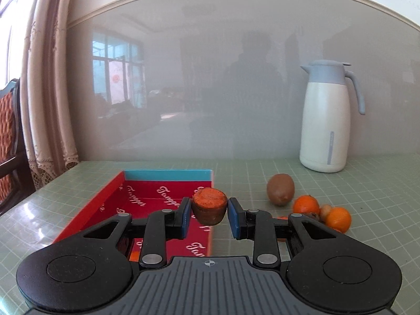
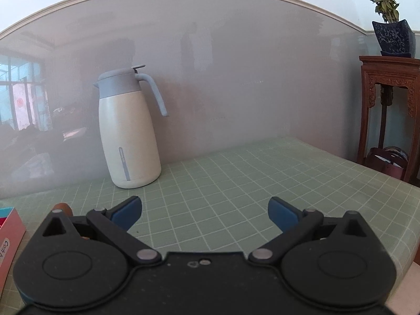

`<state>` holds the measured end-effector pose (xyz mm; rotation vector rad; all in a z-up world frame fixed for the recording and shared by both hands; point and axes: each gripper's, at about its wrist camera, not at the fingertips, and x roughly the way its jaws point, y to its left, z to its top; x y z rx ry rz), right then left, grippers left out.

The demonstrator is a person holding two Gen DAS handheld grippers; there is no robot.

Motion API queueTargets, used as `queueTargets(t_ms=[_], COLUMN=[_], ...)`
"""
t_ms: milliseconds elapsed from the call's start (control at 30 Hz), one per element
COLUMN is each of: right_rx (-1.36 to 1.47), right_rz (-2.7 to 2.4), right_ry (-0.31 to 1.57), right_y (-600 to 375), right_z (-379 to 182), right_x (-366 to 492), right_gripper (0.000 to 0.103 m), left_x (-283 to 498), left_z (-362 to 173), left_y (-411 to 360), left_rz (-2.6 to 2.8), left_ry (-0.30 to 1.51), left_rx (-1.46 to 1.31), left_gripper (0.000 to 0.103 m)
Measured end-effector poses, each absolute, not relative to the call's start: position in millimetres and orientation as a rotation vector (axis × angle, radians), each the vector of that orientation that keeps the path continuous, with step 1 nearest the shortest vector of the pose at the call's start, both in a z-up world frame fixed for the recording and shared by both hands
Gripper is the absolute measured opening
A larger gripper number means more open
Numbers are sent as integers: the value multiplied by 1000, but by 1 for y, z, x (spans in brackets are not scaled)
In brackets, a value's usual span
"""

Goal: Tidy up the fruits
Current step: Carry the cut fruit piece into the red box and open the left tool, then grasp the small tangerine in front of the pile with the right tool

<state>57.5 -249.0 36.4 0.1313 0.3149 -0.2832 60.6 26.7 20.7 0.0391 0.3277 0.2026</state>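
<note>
Holding: my left gripper [image 1: 209, 216] is clenched on a cut orange-fleshed fruit piece [image 1: 209, 206], cut face up, lifted over the right-hand wall of the red box [image 1: 147, 191]
Grip: only the tips of my blue pads [image 1: 185, 215] seem to meet its brown sides, and on the right I cannot tell whether the pad truly presses or just sits beside it
Other hand: my right gripper [image 2: 204, 214] is spread wide and carries nothing, hovering over the green grid mat [image 2: 236, 178], well to the right of the box
Waiting fruit: a kiwi [image 1: 280, 189] and two small oranges [image 1: 305, 204] sit clustered on the mat to the right of the box, with something brownish between them I cannot name
Risk one: the piece tapers downward, so I judge it could slip out and drop on the box wall or outside it
Risk two: letting go too far right of the box floor would land it on the mat
Risk three: squeezing harder might crush the soft flesh
Bystander: the white jug [image 1: 326, 120] stands far behind the box, out of my way
</note>
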Motion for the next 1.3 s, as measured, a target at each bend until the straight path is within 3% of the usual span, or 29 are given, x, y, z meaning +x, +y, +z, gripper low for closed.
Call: queueTargets(t_ms=[400,800,833,967,1100,1167,1300], right_rx=[107,112,110,110,101,94,83], right_rz=[-189,-156,-154,-139,-113,-94,-44], right_ry=[354,366,367,375,391,411,448], right_y=[-212,-198,-196,-191,-182,-176,-167], right_z=[33,32,31,30,26,23,17], right_x=[74,81,81,82,86,90,94], right_gripper=[103,103,103,103,103,103,103], left_x=[71,79,78,68,54,46,30], left_z=[10,-5,-4,2,10,14,25], left_y=[104,131,130,127,122,120,123], left_rz=[423,472,472,458,441,467,490], left_ry=[423,546,549,510,456,426,359], left_rx=[-59,-130,-125,-116,-86,-66,-42], left_gripper=[30,31,32,55,67,88,89])
